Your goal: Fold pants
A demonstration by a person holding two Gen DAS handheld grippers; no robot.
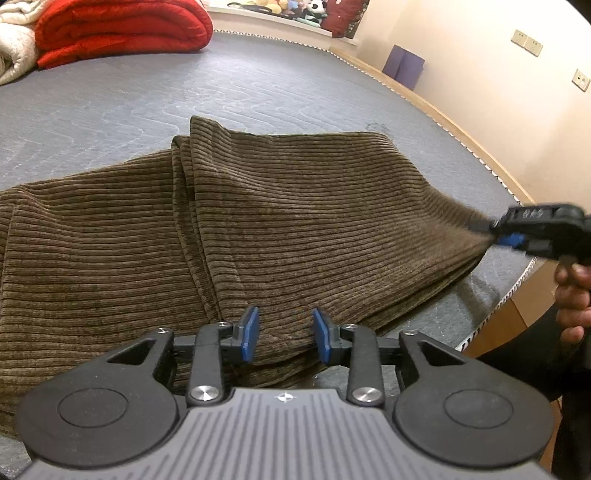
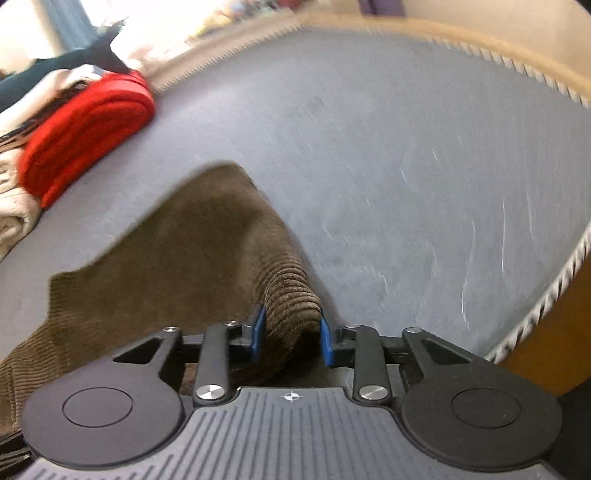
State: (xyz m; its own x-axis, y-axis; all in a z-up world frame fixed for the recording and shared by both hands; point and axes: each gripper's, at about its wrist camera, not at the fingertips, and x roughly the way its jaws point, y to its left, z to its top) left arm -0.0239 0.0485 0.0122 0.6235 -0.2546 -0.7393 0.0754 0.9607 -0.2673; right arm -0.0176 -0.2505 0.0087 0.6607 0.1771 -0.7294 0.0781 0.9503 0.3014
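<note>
Pants [image 1: 258, 229], brown corduroy, lay spread on the grey quilted mattress [image 1: 184, 96], near its front edge, partly folded with one layer lapped over the other. We used the pants as reference for everything else.

Left hand-held gripper [image 1: 284, 338]: at the near hem of the pants, blue pads [image 1: 249, 334] standing apart, fabric running between and under them. We saw no pad pressing on the cloth, so jaws part open, nothing gripped.

Right hand-held gripper [image 2: 291, 338]: at the right end of the pants, jaws closed in on a bunched ridge of corduroy, both pads against it. From the left wrist view the cloth pulled taut toward that gripper, lifted off the mattress there. A hand [image 1: 572, 302] held its handle, just right of the pants.

Red folded blanket [image 1: 118, 29] and a cream one [image 1: 14, 44] beside it sat well behind the pants, at the far left. Right wrist view was motion-blurred.
</note>
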